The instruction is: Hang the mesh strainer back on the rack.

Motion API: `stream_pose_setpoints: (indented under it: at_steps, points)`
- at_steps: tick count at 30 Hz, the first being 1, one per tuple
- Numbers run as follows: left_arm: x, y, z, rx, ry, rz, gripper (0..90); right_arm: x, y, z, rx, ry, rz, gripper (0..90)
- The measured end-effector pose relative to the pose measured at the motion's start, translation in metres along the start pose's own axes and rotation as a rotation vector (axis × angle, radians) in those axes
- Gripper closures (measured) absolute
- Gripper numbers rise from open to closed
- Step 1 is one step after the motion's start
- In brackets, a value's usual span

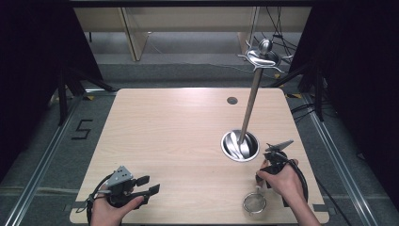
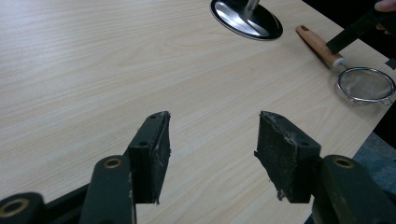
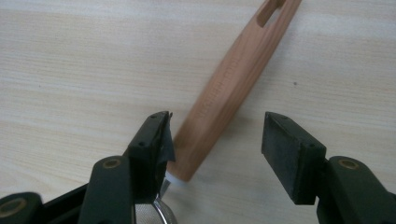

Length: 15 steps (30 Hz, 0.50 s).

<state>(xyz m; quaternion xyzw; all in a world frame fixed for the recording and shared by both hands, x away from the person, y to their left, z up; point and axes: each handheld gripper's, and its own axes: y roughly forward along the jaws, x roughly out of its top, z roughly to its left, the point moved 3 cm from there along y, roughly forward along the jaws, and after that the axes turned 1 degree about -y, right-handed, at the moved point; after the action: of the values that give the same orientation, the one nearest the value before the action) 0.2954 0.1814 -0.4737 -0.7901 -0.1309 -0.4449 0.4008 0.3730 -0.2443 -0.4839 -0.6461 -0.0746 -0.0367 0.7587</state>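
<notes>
I have the right gripper (image 1: 275,162) spread wide over the strainer (image 1: 254,203) at the table's near right; its wooden handle (image 3: 233,88) lies between the jaws, close against one pad, not clamped. My left gripper (image 1: 141,186) sits released at the near left, holding nothing. The light wood table (image 1: 179,132) stands on grey floor, dark curtains at both sides. Just beyond the right gripper stands a tall metal utensil stand (image 1: 248,113) on its round base (image 2: 246,19).
</notes>
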Motion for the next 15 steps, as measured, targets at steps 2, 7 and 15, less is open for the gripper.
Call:
stream_pose_setpoints:
  at_steps: [2,7,15]
  points:
    - [0.0,0.0,0.0,0.0,0.0,0.001,43.6,0.001,0.002,0.0,-0.011,-0.01,-0.003,43.1]
    - [0.0,0.0,0.0,0.003,0.013,0.005,43.6,0.002,0.007,0.001,-0.033,0.0,0.013,43.2]
    - [0.0,0.001,0.001,-0.007,0.013,-0.005,43.5,0.004,0.012,-0.005,-0.044,-0.004,0.028,49.1]
